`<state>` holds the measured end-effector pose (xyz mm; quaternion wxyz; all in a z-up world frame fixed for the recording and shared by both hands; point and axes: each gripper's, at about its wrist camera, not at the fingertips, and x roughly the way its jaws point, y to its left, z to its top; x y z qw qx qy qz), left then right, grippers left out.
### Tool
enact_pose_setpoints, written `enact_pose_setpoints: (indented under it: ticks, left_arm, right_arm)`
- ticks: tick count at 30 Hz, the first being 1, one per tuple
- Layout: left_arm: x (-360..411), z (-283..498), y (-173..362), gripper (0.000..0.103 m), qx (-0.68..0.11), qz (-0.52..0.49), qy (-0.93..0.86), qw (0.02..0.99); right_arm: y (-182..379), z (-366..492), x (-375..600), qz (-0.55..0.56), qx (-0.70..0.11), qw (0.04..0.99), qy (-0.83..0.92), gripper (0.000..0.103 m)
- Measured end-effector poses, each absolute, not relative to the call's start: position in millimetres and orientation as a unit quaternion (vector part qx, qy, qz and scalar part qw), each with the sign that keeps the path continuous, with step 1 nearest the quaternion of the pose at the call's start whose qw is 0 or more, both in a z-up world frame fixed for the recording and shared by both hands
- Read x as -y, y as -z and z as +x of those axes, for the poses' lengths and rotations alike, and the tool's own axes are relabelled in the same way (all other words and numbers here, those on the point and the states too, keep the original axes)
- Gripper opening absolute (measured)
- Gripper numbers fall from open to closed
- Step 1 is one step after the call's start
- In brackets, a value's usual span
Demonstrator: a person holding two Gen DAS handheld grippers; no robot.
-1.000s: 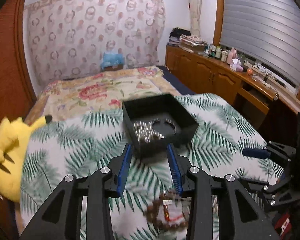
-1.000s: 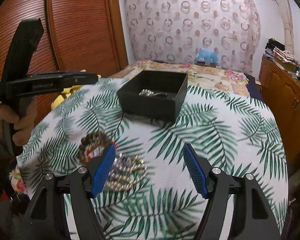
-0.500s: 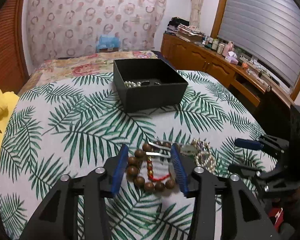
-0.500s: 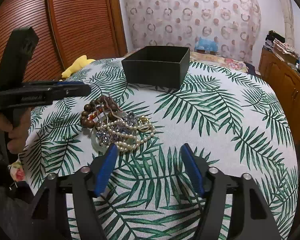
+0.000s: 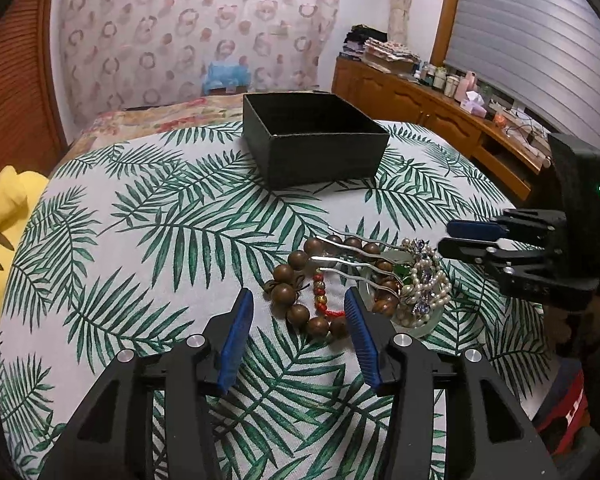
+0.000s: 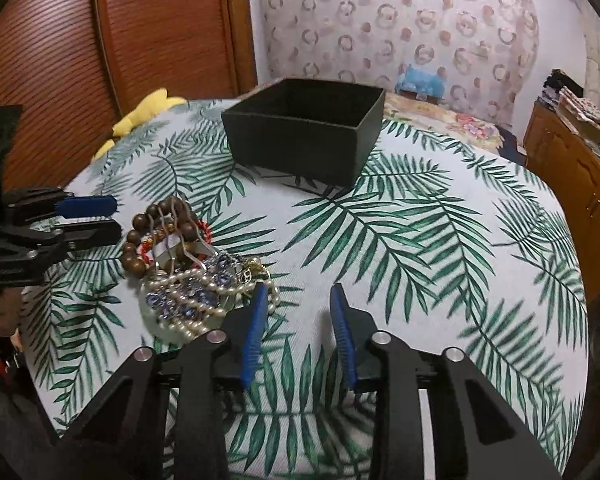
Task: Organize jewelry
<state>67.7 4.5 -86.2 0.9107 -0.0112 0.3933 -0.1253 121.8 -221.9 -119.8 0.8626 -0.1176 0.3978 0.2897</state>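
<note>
A heap of jewelry lies on the palm-leaf tablecloth: a brown wooden bead bracelet (image 5: 296,312), a red bead string (image 5: 320,292), silver hairpins (image 5: 352,256) and pearl strands with blue stones (image 5: 424,284) on a pale bangle. My left gripper (image 5: 299,300) is open, low over the bracelet. My right gripper (image 6: 298,292) is open and empty, its left finger beside the pearls (image 6: 196,292). The open black box (image 5: 312,140) stands behind the heap; it also shows in the right wrist view (image 6: 304,136). Its inside is hidden.
A yellow plush toy (image 5: 0,232) lies at the table's left edge. A bed with a floral cover (image 5: 160,116) is behind the table. A wooden sideboard (image 5: 440,108) with bottles runs along the right wall. A wooden sliding door (image 6: 100,40) is on the left.
Both grippers have sunk lower and closer to the jewelry heap. The box's contents, seen from above before, are now hidden behind its wall.
</note>
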Motion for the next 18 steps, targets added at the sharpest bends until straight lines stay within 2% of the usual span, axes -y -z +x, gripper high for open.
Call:
enact_pose_setpoints:
  ticks: [7,10,15,18]
  left_arm:
    - [-7,68,89,0.045,-0.396,-0.015,0.123,0.910]
    - [-8,68,90,0.045,-0.397,-0.017,0.121,0.910]
    - [-9,67,90,0.045,-0.397,-0.017,0.119,0.910]
    - [-9,66,90,0.045,-0.395,-0.016,0.119,0.911]
  right_arm:
    - [124,127,207,-0.153,-0.405,0.855,-0.285,0.030]
    - [124,127,202,-0.172,-0.403,0.854,-0.281,0.026]
    - [121,125,194,-0.179,-0.410,0.847,-0.287,0.008]
    - [121,124,194,-0.179,-0.410,0.846,-0.288,0.005]
